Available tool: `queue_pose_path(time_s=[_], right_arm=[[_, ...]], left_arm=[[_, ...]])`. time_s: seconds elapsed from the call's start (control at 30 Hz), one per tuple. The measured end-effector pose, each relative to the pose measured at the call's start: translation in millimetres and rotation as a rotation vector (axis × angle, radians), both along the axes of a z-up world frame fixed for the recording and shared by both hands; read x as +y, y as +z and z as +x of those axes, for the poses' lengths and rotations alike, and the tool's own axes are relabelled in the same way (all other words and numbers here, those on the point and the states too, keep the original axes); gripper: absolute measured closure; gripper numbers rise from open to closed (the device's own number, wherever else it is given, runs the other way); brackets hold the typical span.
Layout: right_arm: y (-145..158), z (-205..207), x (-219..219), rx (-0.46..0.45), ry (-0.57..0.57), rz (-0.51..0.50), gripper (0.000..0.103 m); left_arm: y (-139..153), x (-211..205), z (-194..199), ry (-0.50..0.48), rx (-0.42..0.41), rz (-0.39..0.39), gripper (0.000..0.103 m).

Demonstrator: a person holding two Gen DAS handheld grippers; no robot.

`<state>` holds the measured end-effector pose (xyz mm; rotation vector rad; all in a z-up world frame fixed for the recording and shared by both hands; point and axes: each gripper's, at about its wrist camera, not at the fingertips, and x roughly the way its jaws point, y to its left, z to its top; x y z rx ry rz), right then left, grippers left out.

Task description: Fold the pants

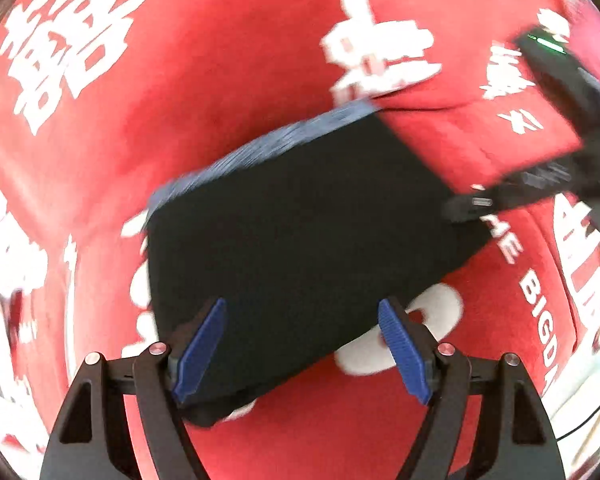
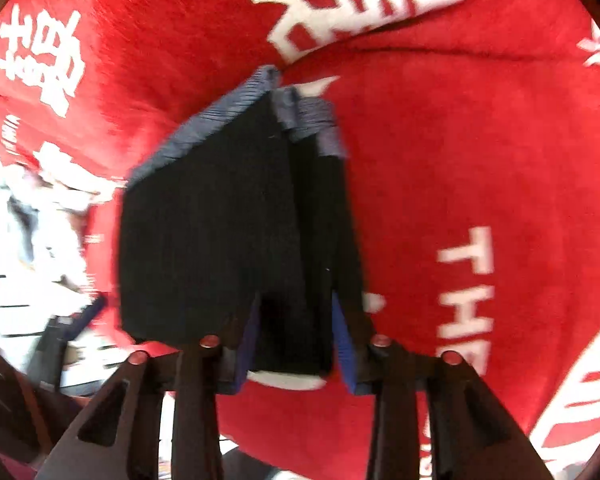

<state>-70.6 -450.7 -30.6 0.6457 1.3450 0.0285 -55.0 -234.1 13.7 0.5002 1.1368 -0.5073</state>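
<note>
The pants (image 1: 300,232) are black with a blue-grey ribbed waistband (image 1: 260,144), folded into a compact rectangle on a red cloth (image 1: 220,60). My left gripper (image 1: 300,344) is open, its blue pads (image 1: 200,348) spread over the near edge of the folded pants. In the right wrist view the pants (image 2: 220,220) lie ahead with the waistband (image 2: 228,120) at the far end. My right gripper (image 2: 296,344) is open, its blue pads on either side of the near right edge of the fold. The right gripper also shows in the left wrist view (image 1: 472,204), at the pants' right edge.
The red cloth with large white characters and letters (image 2: 464,272) covers the whole work surface and has wrinkles. At the left of the right wrist view, a white tiled floor (image 2: 28,280) lies beyond the cloth's edge.
</note>
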Motion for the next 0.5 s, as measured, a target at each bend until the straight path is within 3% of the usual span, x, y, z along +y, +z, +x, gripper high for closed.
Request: queue_pose_path(time_s=[0.17, 0.33, 0.5], right_arm=[[-7, -5, 8, 0.028, -0.002, -0.045, 0.057], [-12, -3, 9, 0.05, -0.027, -0.073, 0.05], [-17, 1, 12, 0.095, -0.019, -0.14, 0.035]], left_arm=[[-14, 33, 22, 0.152, 0.05, 0.044, 0.024], [-19, 53, 33, 0.217, 0.093, 0.011, 0.024], [-26, 58, 44, 0.247, 0.149, -0.02, 0.024]])
